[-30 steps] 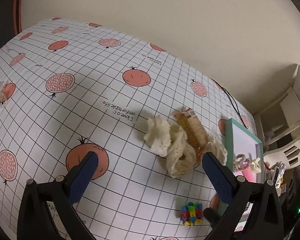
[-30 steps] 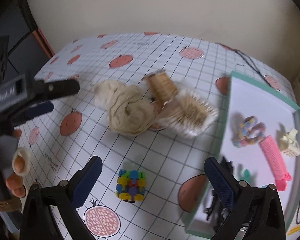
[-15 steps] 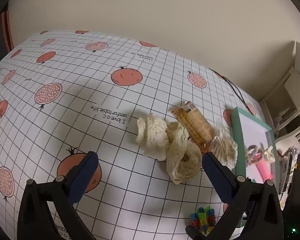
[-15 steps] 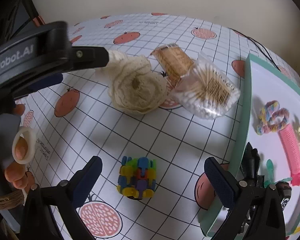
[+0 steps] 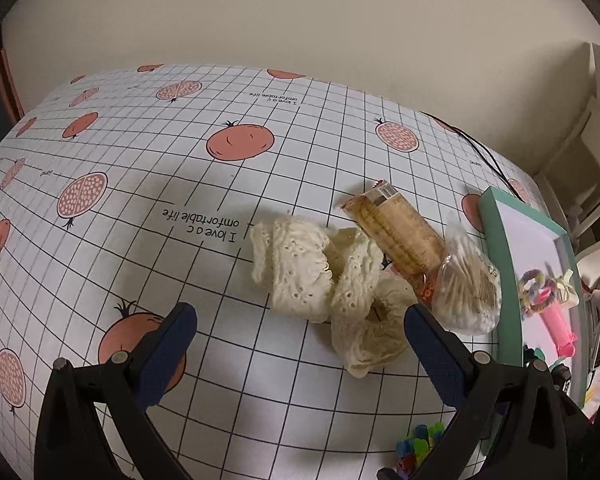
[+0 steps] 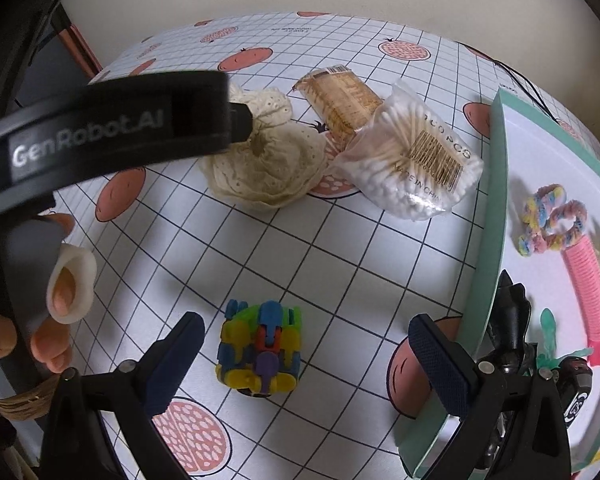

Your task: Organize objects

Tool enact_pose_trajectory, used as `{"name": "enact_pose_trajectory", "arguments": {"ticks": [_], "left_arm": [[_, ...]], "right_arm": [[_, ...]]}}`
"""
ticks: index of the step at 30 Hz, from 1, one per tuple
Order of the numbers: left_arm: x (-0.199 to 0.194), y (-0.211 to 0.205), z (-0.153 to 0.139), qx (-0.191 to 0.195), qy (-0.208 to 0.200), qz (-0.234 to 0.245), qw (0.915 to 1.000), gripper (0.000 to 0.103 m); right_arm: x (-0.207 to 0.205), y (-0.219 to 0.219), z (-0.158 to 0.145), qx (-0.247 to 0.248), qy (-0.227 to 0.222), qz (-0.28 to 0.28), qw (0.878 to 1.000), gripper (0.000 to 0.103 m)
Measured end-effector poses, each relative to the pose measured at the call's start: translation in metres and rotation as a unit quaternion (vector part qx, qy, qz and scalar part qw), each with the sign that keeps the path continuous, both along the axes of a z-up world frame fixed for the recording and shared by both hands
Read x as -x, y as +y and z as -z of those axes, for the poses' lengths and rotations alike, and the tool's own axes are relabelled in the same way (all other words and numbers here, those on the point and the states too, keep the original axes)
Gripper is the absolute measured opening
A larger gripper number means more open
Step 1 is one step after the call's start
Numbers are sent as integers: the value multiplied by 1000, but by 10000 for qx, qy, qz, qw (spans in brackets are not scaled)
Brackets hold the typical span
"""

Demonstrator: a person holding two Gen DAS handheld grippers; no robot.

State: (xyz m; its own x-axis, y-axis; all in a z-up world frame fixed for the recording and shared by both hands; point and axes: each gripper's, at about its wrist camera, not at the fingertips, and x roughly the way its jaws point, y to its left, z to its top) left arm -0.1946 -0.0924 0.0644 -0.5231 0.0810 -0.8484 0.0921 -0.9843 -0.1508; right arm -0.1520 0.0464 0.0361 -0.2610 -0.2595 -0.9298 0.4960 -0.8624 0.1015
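Cream lace trim [image 5: 324,280] [image 6: 268,164] lies bundled mid-table, touching a brown biscuit pack [image 5: 396,236] [image 6: 340,98] and a bag of cotton swabs [image 5: 468,284] [image 6: 412,160]. My left gripper [image 5: 300,344] is open, just short of the lace, nothing between its fingers. My right gripper [image 6: 306,356] is open around a multicoloured block toy [image 6: 260,354] [image 5: 418,446] on the cloth. A teal-rimmed white tray [image 6: 484,216] [image 5: 500,248] at right holds hair ties [image 6: 552,216], a pink clip [image 6: 588,280] and a black clip [image 6: 508,320].
The table wears a grid cloth with pomegranate prints [image 5: 240,140]. A black cable [image 5: 480,148] runs along its far right edge. The left tool's black body [image 6: 100,128] and a person's fingers [image 6: 56,304] fill the right wrist view's left side. A wall stands behind.
Both grippers have moved forward and lower: the lace bundle and the block toy appear larger and closer. The left tool's body now crosses more of the right wrist view. Nothing was grasped.
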Motion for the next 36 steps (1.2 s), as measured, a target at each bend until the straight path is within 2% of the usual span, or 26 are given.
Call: {"name": "enact_pose_trajectory", "arguments": {"ticks": [11,14,16,19,30,33,36], "left_arm": [[6,8,8,-59,-50,-49,10000,97],[7,9,9,-55,-87,-40,9999,83],[6,10,11,-40,-99,-56,9999,82],[7,8,12,-107,-97,-89,9999,76],[8,10,15,-86,-170,-24,9998,47],[8,11,16,-58,-208,-5,9998,40],[8,11,17,-60,-245,-6,9997,36]], "right_arm": [[-1,-1,3,-138,27,-69,9999,103],[-2,-1,3,-183,44,-91,9998,103],[-2,-1,3,-209,57,-110,9997,102],[-3,-1,3,-287,88,-197,9994,100],[-10,3,1,-322,194,-207,9991,80],[-8,8,-2,-361,240,-214,9988,70],[-5,15,-5,-314,257,-117,9991,55]]}}
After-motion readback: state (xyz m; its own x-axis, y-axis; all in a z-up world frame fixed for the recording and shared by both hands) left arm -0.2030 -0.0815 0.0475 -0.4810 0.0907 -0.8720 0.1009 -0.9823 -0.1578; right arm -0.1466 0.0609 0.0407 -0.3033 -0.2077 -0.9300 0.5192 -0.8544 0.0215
